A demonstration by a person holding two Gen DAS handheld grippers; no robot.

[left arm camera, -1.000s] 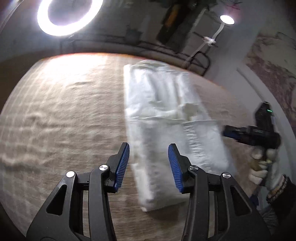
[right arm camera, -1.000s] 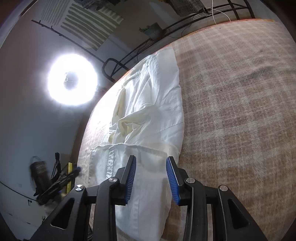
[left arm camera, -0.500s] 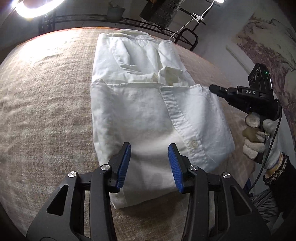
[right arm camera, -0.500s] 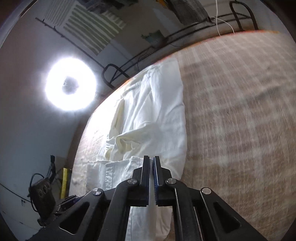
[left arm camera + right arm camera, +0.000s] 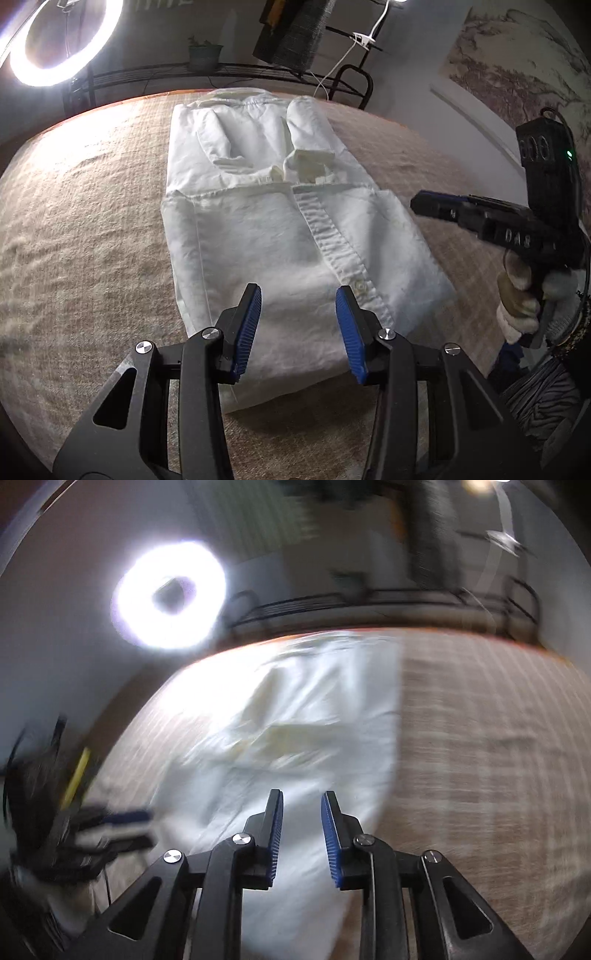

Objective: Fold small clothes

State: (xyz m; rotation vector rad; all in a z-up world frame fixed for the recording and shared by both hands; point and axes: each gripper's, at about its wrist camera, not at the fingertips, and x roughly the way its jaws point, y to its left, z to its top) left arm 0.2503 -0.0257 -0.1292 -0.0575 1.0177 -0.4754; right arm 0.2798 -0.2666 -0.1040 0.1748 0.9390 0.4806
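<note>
From the left wrist, the left gripper (image 5: pixel 298 328) is hovering with its blue pads apart and empty over the near end of the white button-up shirt (image 5: pixel 280 236), which is lying partly folded on the beige woven blanket (image 5: pixel 92 229). At the right edge a gloved hand (image 5: pixel 524 295) is gripping the right gripper (image 5: pixel 436 206).

From the right wrist, blurred, the right gripper (image 5: pixel 302 830) is opening its jaws over the shirt (image 5: pixel 295 738), nothing between them.
</note>
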